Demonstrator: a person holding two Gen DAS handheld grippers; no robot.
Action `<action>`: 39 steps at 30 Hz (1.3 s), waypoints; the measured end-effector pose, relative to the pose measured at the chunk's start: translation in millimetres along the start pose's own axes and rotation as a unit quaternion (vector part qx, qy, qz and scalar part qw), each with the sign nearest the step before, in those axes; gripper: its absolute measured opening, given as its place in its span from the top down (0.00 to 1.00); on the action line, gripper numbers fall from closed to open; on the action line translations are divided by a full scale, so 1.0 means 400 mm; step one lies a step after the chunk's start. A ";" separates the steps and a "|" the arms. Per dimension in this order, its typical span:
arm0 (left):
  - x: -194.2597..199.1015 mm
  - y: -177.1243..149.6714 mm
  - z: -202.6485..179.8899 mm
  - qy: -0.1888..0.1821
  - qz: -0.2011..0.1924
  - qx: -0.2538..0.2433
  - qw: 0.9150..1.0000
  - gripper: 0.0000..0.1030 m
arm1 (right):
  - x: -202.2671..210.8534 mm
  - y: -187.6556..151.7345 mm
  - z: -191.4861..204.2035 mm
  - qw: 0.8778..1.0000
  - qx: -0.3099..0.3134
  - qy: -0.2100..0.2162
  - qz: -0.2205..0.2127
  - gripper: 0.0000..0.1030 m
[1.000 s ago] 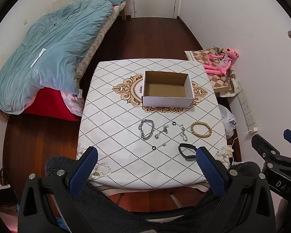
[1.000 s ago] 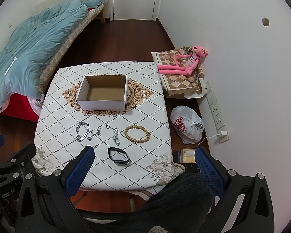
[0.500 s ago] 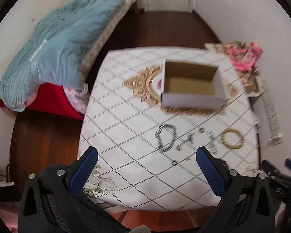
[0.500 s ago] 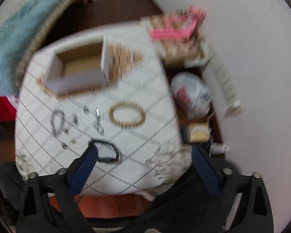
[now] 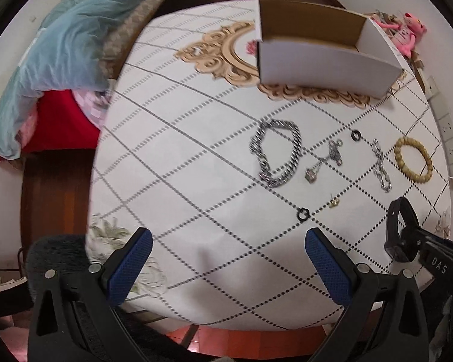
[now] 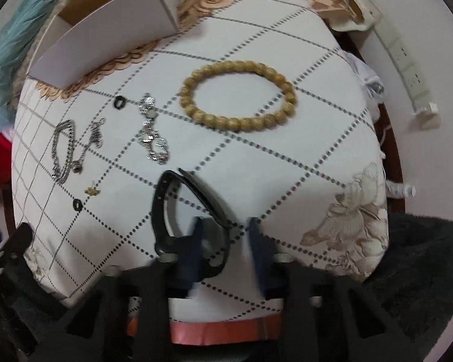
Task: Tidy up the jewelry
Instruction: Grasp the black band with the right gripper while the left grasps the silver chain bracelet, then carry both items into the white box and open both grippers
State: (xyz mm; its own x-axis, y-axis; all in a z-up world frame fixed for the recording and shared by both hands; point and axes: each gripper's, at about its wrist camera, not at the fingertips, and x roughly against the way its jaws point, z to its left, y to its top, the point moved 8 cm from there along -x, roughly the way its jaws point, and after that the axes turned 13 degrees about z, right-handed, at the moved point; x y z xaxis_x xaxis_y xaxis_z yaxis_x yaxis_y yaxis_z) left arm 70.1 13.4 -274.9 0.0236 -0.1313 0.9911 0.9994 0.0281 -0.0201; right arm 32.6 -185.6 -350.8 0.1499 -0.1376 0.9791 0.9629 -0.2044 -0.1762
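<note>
**Right gripper straddles the black band; left gripper hangs spread over the table edge**

We see our right gripper (image 6: 225,241) low over the near edge of the table (image 5: 196,181), its fingers partly closed with one on each side of the near strap of the black wristband (image 6: 190,211). A gap shows beside the right finger, and motion blur keeps us from telling whether the pads actually touch the strap. The band lies flat on the diamond-patterned cloth.

Our left gripper (image 5: 226,267) hangs above the near table edge with its blue pads (image 5: 131,265) spread wide and nothing between them.

Beyond the band, the jewelry lies in a loose row: a wooden bead bracelet (image 6: 238,101) farthest right, a thin silver chain (image 6: 152,134) beside it, then a small pendant chain (image 5: 324,160) and a heavy silver link bracelet (image 5: 276,152). Two small black rings (image 5: 303,214) (image 5: 355,134) and a tiny gold earring (image 5: 334,202) sit among them. The open white cardboard box (image 5: 326,60) stands behind the row, well apart from the band.
</note>
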 end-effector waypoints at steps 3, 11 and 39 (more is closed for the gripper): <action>-0.026 0.005 -0.015 -0.010 0.011 -0.006 1.000 0.04 | 0.010 -0.009 0.005 1.000 0.001 0.013 -0.011 0.93; -0.047 0.083 0.014 -0.055 0.016 0.025 0.998 0.27 | 0.066 0.018 -0.019 0.998 -0.029 0.039 -0.038 0.93; -0.072 0.224 -0.030 -0.125 -0.009 -0.025 0.992 0.95 | 0.103 0.157 -0.001 0.997 -0.040 0.037 -0.061 0.93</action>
State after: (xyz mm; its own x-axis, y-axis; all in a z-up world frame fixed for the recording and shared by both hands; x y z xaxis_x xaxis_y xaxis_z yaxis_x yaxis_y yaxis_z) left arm 159.1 7.9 -306.9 0.0044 0.1190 0.9929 0.9998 -0.0222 -0.0018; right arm 99.1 -204.4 -321.6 0.0136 -0.1778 0.9840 0.9518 -0.2993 -0.0673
